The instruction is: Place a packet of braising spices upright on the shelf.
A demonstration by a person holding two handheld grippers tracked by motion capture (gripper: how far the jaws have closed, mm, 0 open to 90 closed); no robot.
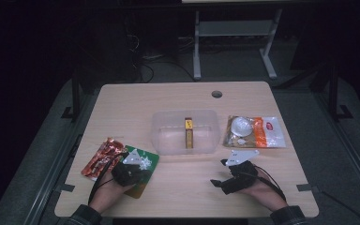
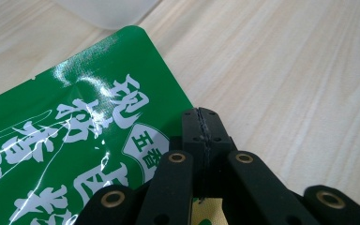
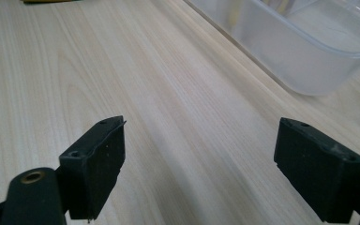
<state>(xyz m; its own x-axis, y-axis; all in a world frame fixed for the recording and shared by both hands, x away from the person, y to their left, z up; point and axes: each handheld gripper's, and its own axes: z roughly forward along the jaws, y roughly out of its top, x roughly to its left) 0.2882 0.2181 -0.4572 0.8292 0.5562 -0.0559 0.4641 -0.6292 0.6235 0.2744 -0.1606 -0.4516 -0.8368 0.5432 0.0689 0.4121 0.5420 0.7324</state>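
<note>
Left tongs [image 2: 201,123] clench the green packet's [image 2: 75,140] edge near the desk's [image 1: 192,187] front-left corner; next, lifting toward the clear tub [image 1: 168,136]; right tongs [image 3: 199,164] gape.

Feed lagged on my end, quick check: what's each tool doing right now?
Left tool: shut, over the edge of the green packet; whether it pinches the packet cannot be told.
Right tool: open, nothing between its jaws, over the bare table.

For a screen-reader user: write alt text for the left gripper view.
The left claw, jaws shut, is at the edge of a green packet with white lettering, lying on a pale wooden table. A clear plastic tub's corner shows at the top.
</note>
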